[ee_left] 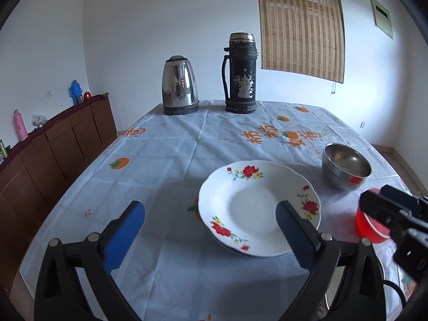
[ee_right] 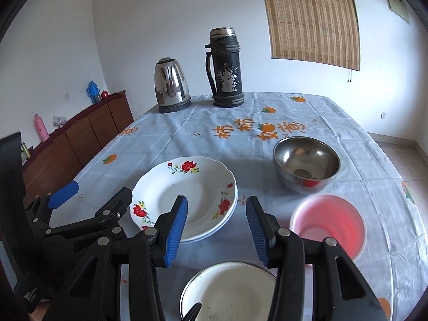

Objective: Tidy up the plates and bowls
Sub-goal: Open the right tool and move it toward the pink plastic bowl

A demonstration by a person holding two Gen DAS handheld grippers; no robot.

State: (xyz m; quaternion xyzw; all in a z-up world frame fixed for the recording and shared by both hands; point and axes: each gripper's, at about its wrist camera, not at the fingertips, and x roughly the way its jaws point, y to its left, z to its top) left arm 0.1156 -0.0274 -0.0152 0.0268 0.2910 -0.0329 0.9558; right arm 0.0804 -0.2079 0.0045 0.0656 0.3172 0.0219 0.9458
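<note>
Two stacked white plates with red flowers [ee_left: 256, 206] [ee_right: 187, 195] lie on the tablecloth. A steel bowl [ee_left: 346, 165] [ee_right: 306, 163] stands to their right. A red plastic bowl [ee_right: 329, 224] [ee_left: 366, 224] sits nearer, and a white enamel bowl [ee_right: 230, 291] nearest. My left gripper [ee_left: 210, 227] is open and empty, hovering just left of the plates; it also shows in the right wrist view [ee_right: 93, 192]. My right gripper [ee_right: 216, 224] is open and empty, above the gap between the plates, the red bowl and the enamel bowl.
A steel kettle [ee_left: 179, 85] and a black thermos [ee_left: 240, 73] stand at the table's far edge [ee_left: 240, 101]. A brown sideboard [ee_left: 53, 144] with bottles runs along the left wall. The tablecloth [ee_left: 165, 155] spreads left of the plates.
</note>
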